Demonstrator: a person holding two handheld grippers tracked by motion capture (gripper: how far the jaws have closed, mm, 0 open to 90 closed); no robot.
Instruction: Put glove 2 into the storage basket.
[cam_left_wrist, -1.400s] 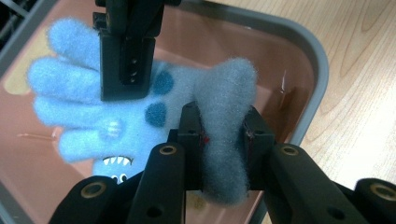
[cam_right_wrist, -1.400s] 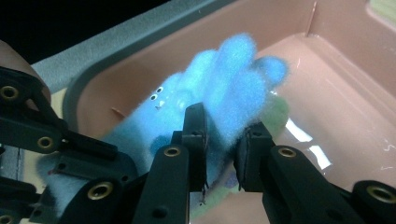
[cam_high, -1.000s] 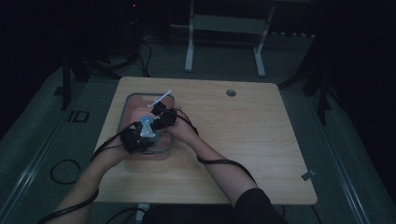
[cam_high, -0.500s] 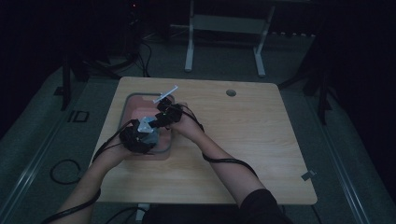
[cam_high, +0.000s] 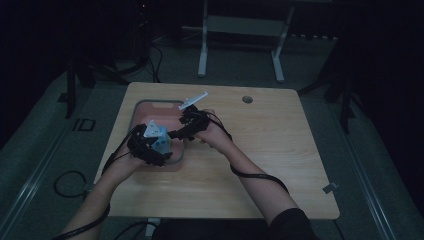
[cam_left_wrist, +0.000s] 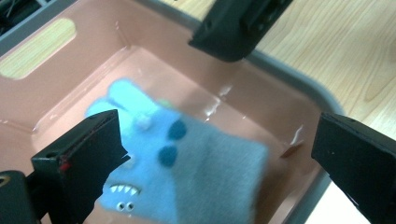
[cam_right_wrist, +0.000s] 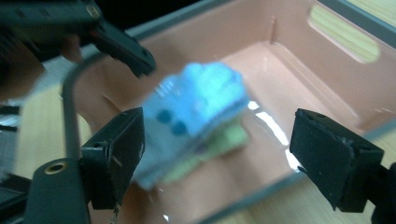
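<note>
Hovering over the pink tub (cam_left_wrist: 243, 98): left gripper (cam_left_wrist: 215, 154) and right gripper (cam_right_wrist: 233, 154), jaws just spread wide, gripping nothing. Blue monster sock (cam_left_wrist: 187, 168) lies inside the tub, between both jaw pairs.

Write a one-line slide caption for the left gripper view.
Open left tool over a light-blue fabric monster sock lying in a pink plastic bin, its jaws having just opened.
</note>
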